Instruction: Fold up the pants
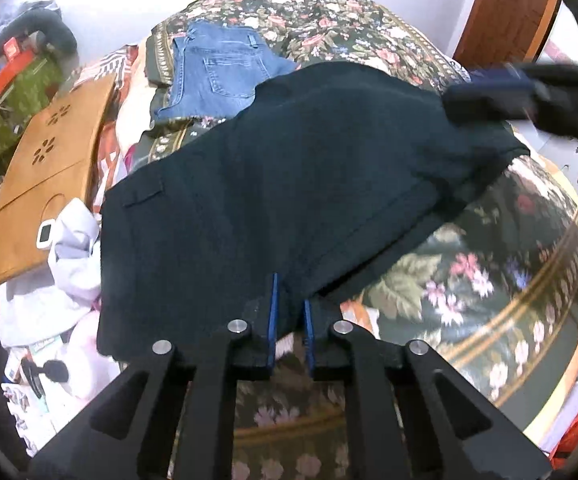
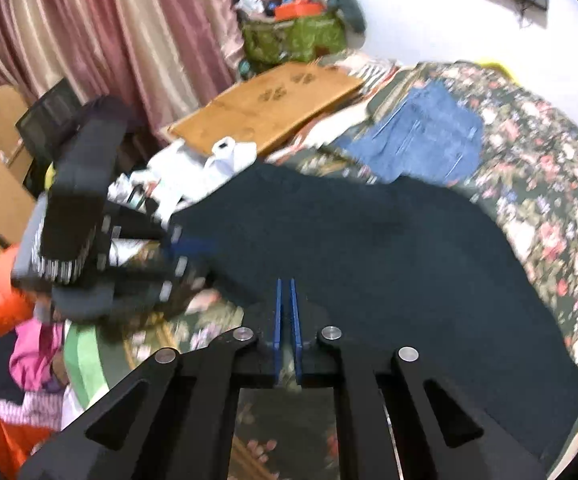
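On the bed, just in front of the jeans, the pants lie as a flat dark slab, apparently folded at least once. Left gripper is pinching their near edge; right gripper sits at the opposite edge with pads almost pressed together, and I can't tell if cloth is between them. My read: roughly mid-task, with one more fold across and a smoothing pass left.
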